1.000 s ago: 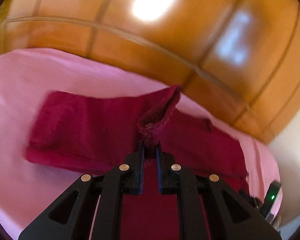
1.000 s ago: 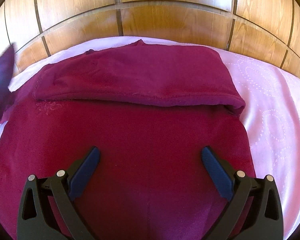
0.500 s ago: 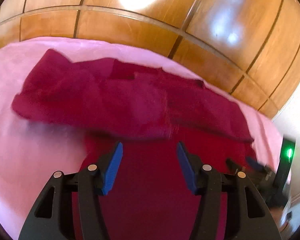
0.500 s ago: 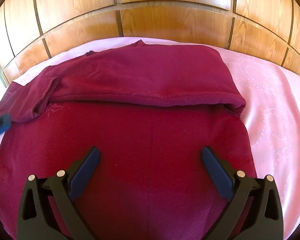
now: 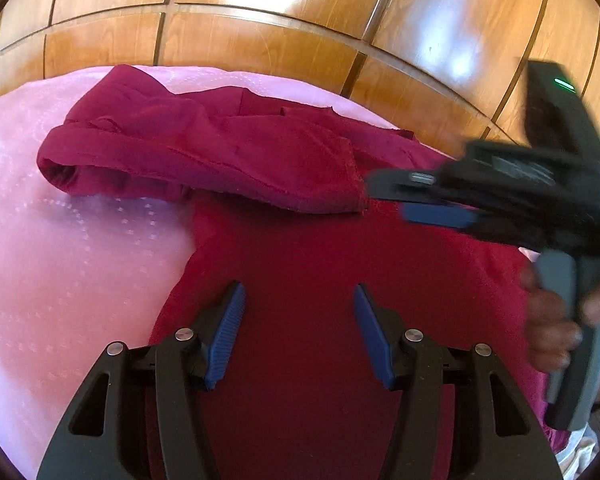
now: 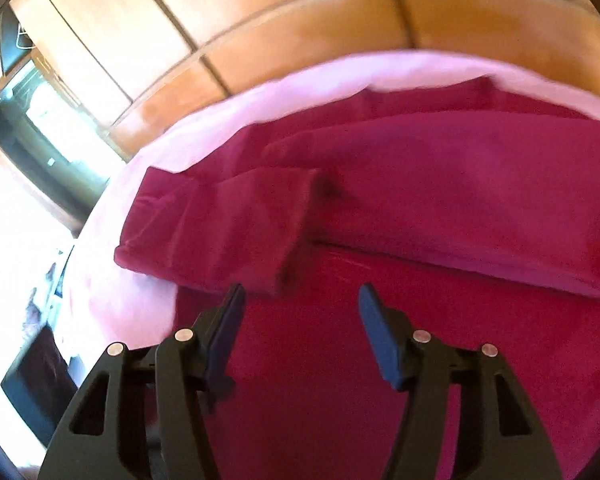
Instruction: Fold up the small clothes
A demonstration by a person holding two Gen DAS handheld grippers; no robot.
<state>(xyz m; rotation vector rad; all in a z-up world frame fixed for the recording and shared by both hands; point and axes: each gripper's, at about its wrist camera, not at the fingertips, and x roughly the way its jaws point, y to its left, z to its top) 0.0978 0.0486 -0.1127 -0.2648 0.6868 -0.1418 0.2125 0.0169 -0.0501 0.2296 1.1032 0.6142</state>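
A dark red garment [image 5: 308, 280] lies flat on the pink bedsheet [image 5: 60, 248]. Its left sleeve [image 5: 204, 160] is folded across the upper body. My left gripper [image 5: 298, 332] is open and empty, low over the garment's body. My right gripper [image 5: 416, 196] comes in from the right in the left wrist view, its tips at the folded sleeve's cuff edge. In the right wrist view my right gripper [image 6: 300, 332] is open and empty, just short of the folded sleeve [image 6: 228, 232]. The garment [image 6: 440, 320] fills that view.
A wooden panelled headboard [image 5: 300, 32] runs along the far side of the bed. A window and dark furniture [image 6: 32, 120] show at the left in the right wrist view. The person's hand [image 5: 556, 320] holds the right gripper's handle.
My left gripper let go of the sleeve, opened and drew back over the garment's body. The sleeve now lies folded flat. My right gripper swung left toward the sleeve's cuff.
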